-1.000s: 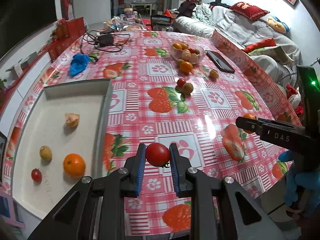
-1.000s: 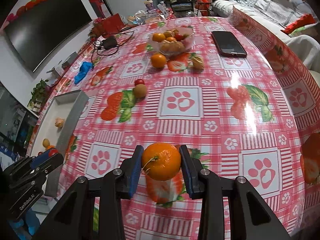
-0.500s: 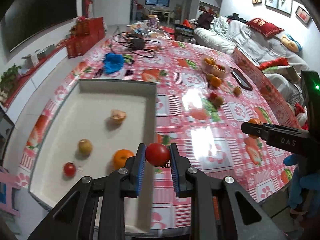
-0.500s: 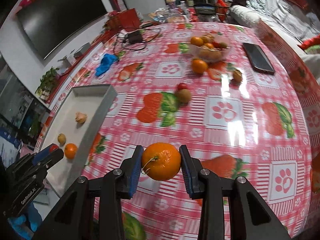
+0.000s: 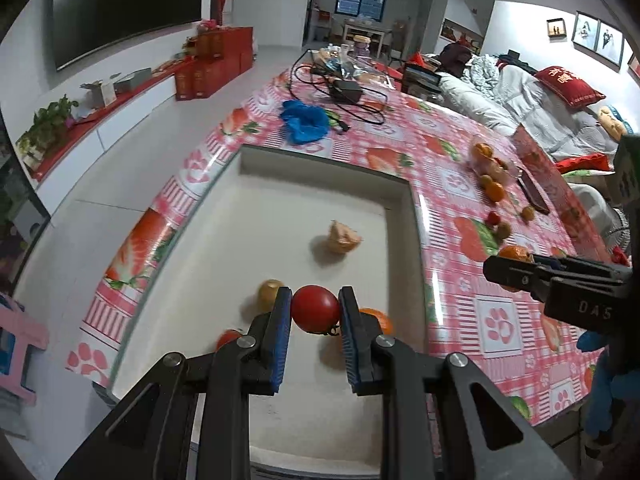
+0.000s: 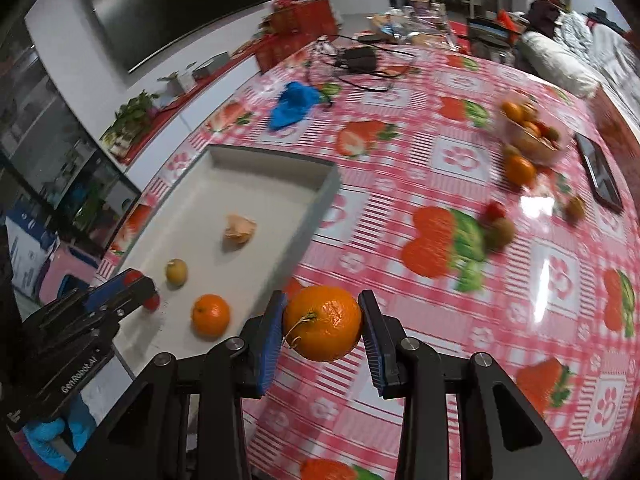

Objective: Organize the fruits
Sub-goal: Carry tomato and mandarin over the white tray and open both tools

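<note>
Left wrist view. My left gripper (image 5: pixel 315 310), bottom centre, is clamped on a small round red tomato (image 5: pixel 315 309), poised over the shallow white rectangular tray (image 5: pixel 320 164) that fills mid-frame. Below it lie a yellowish round fruit (image 5: pixel 268 290), a partly hidden orange mandarin (image 5: pixel 378 320) and another red tomato (image 5: pixel 228 338); a peeled pale segment (image 5: pixel 343 237) lies further up. Risk: released from this height, my tomato could roll into these neighbours or bruise.

Right wrist view. My right gripper (image 6: pixel 322 328), bottom centre, pinches a glossy orange mandarin with a stem (image 6: pixel 322 328) above the pink strawberry-print tablecloth (image 6: pixel 460 160), just right of the tray's wall (image 6: pixel 320 204). Risk: letting go here would drop it outside the tray, and my two tools, near each other at lower left, might collide.
</note>
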Tool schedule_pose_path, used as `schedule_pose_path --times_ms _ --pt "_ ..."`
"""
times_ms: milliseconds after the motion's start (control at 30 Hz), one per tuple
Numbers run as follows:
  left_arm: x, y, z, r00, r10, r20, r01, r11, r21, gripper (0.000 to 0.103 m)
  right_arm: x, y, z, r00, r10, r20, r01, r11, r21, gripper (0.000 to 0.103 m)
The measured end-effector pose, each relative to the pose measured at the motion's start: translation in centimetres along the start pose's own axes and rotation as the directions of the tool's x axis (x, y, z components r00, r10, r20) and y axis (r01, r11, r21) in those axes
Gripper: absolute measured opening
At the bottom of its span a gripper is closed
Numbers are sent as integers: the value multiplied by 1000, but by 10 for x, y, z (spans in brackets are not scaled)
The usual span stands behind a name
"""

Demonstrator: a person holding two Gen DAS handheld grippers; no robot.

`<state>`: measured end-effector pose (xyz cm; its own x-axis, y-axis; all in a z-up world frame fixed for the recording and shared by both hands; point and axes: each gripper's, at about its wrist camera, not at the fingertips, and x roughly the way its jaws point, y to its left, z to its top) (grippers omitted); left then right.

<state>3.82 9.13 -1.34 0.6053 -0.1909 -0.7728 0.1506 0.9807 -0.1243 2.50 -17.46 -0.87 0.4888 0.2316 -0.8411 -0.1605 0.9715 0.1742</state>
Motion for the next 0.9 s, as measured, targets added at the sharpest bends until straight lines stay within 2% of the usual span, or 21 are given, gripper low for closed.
schedule_pose_path --times_ms 333,700,900 --pt "23 27 -6 998 25 -56 -27 999 -37 26 38 48 19 998 37 -54 -41 996 -80 38" --pt "34 30 -7 997 24 -78 -27 999 -37 26 73 64 26 994 35 -102 -44 995 -87 38" --pt "38 29 -7 996 34 -86 -36 999 -32 27 78 66 25 992 32 -120 -43 994 -97 38"
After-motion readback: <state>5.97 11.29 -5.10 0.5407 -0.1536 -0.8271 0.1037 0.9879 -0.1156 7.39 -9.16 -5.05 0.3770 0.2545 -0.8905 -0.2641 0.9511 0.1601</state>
